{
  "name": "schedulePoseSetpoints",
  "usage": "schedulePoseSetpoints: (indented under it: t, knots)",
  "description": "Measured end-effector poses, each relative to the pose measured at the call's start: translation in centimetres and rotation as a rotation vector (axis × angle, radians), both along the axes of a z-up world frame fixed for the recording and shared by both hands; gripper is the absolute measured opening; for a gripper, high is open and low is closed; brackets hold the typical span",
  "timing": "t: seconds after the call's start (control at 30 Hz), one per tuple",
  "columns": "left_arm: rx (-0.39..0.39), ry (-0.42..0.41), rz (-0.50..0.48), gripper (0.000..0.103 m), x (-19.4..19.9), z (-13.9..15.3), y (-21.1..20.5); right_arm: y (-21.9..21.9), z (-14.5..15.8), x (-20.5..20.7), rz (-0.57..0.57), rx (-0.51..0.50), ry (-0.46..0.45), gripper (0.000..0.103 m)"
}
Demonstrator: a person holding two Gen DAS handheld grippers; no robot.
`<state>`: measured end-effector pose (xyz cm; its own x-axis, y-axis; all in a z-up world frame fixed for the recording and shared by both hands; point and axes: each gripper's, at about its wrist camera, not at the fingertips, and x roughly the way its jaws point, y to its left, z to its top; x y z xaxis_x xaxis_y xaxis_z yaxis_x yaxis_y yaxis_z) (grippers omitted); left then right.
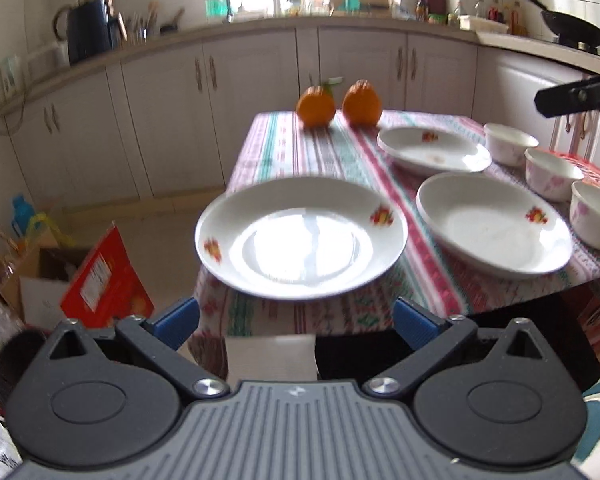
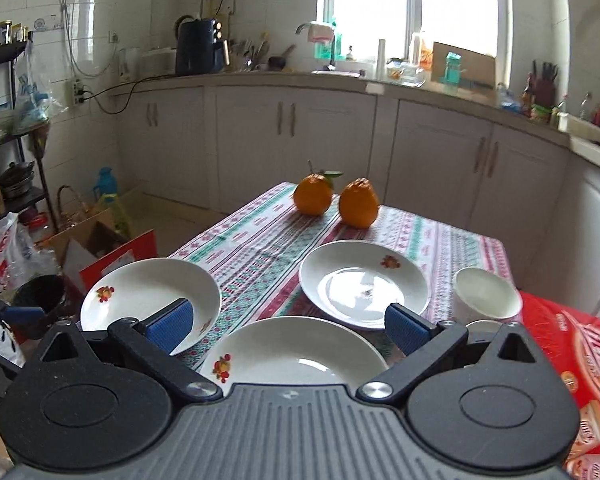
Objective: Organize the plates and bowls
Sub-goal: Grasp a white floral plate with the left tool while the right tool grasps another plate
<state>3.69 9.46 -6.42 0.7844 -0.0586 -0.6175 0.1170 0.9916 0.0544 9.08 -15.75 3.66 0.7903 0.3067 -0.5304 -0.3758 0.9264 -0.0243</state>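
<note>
Three white plates with a fruit print lie on the striped tablecloth. The left plate (image 1: pixel 300 240) (image 2: pixel 152 296) juts out over the table's left edge. My left gripper (image 1: pixel 295 320) is open just short of its near rim, one blue pad on each side, not touching it. The near plate (image 1: pixel 494 224) (image 2: pixel 296 356) lies right under my open right gripper (image 2: pixel 290 328), which holds nothing. The far plate (image 1: pixel 434 150) (image 2: pixel 364 284) sits behind it. Three white bowls (image 1: pixel 554 172) stand in a row at the right; in the right wrist view only the far bowl (image 2: pixel 486 294) shows fully.
Two oranges (image 2: pixel 336 200) sit at the table's far end. A red printed box (image 2: pixel 580 380) lies at the table's right, by the bowls. On the floor to the left are a red carton (image 1: pixel 108 280), cardboard boxes and bags. Kitchen cabinets (image 2: pixel 292 140) run behind.
</note>
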Motion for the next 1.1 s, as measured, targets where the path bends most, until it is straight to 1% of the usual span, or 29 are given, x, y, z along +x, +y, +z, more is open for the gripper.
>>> schedulePoseSetpoints:
  t: [0.2, 0.37, 0.47, 0.57, 0.7, 0.97, 1.1]
  knots:
    - [-0.064, 0.054, -0.011, 0.102, 2.5, -1.9, 1.1, 1.1, -1.8, 2.7, 0.055, 0.031, 0.085, 0.103]
    - [-0.070, 0.069, -0.023, 0.102, 4.0, -2.5, 1.4, 2.4, -2.9, 4.9, 0.094, 0.013, 0.123, 0.103]
    - [-0.069, 0.074, -0.027, 0.102, 4.6, -2.9, 1.5, 2.7, -3.3, 6.3, 0.126, 0.034, 0.161, 0.103]
    - [-0.087, 0.082, -0.037, 0.102, 5.1, -3.2, 1.8, 3.4, -3.7, 7.7, 0.171, 0.057, 0.200, 0.103]
    - [-0.040, 0.077, -0.049, 0.103, 5.4, -3.5, 1.5, 4.8, -4.2, 9.7, 0.232, 0.058, 0.250, 0.103]
    - [-0.033, 0.122, -0.102, 0.103, 6.5, -3.2, 1.8, 7.5, -5.0, 12.8, 0.302, 0.020, 0.295, 0.103]
    - [-0.042, 0.087, -0.129, 0.103, 6.1, -3.5, 2.1, 8.5, -5.5, 13.7, 0.332, -0.001, 0.301, 0.103]
